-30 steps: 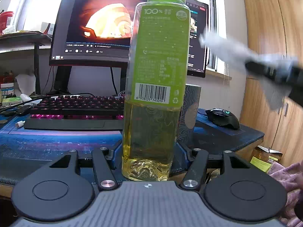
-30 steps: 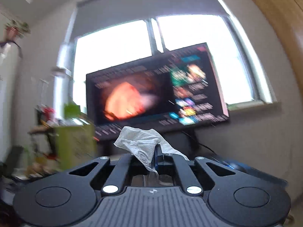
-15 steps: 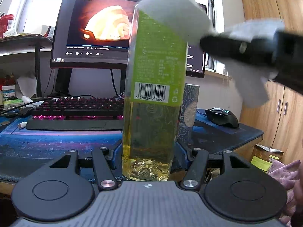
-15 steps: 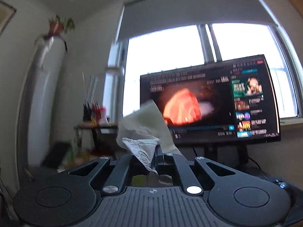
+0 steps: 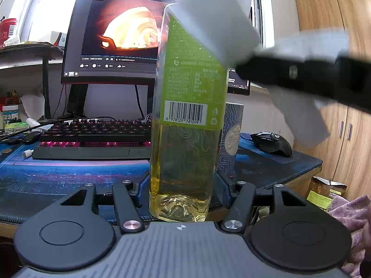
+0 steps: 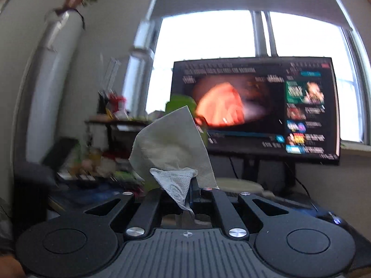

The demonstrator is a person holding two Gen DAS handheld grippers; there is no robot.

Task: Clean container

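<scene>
A clear plastic bottle (image 5: 187, 125) with a green label and yellow liquid stands upright between the fingers of my left gripper (image 5: 183, 185), which is shut on its lower part. My right gripper (image 5: 241, 69) comes in from the right at the bottle's top, shut on a white paper tissue (image 5: 218, 18). The tissue lies over the bottle's cap and shoulder and hides the cap. In the right wrist view the tissue (image 6: 174, 153) sticks up from the shut gripper (image 6: 191, 190), with the green cap (image 6: 178, 103) just behind it.
A monitor (image 5: 116, 39) and a backlit keyboard (image 5: 92, 136) stand on a blue desk mat (image 5: 58, 173). A patterned box (image 5: 233, 134) is behind the bottle, a black mouse (image 5: 271, 142) to the right. Wooden cabinets (image 5: 336, 127) stand at the right. Cluttered shelf at left.
My right gripper has swung in from the right with the tissue and brought it onto the bottle's top, then slid it lower over the shoulder. The bottle and left gripper have stayed still.
</scene>
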